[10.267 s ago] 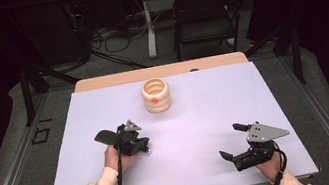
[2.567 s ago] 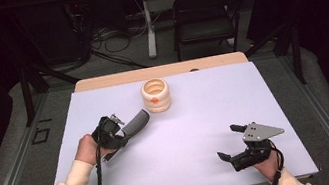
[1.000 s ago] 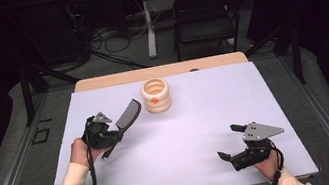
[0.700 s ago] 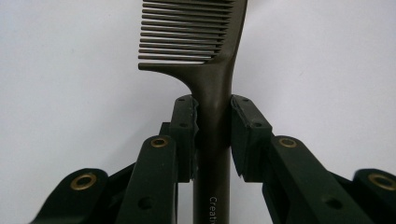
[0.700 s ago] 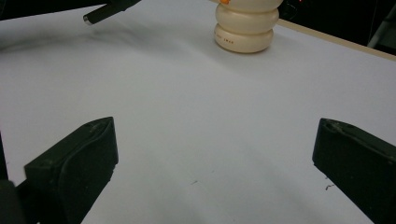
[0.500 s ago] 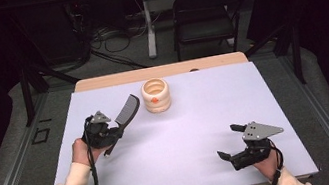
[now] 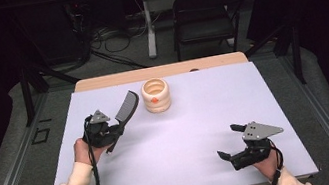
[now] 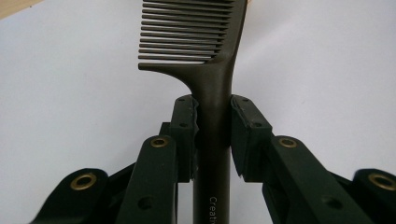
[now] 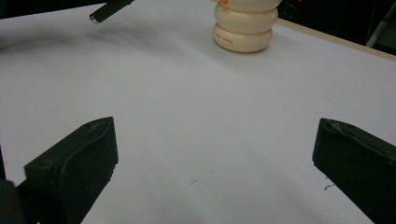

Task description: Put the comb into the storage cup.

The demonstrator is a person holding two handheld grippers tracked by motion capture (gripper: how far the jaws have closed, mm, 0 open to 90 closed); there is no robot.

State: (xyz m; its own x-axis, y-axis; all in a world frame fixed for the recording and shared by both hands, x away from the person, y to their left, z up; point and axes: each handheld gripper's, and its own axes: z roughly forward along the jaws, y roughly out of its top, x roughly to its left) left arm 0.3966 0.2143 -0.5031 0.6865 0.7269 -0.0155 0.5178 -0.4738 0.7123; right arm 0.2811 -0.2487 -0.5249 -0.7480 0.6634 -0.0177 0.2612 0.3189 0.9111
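Note:
My left gripper [image 7: 114, 129] is shut on the handle of a dark comb [image 7: 125, 109], lifted off the white table at the left. Its toothed end points up and toward a cream ringed holder [image 7: 155, 95] with an orange mark at the back middle. In the left gripper view both pads clamp the comb's handle [image 8: 214, 116], teeth at the top. My right gripper [image 7: 229, 141] rests near the front right, open, nothing between its jaws. From the right gripper view the holder [image 9: 245, 25] stands far ahead and the comb's handle tip [image 9: 105, 11] hangs at the upper left.
The white sheet covers the table [image 7: 194, 128], with a wooden edge at the back. A folding chair [image 7: 205, 12], a stand and floor cables lie beyond the table.
The comb's toothed end has tilted slightly higher in the left gripper over the last second. The right gripper has stayed put.

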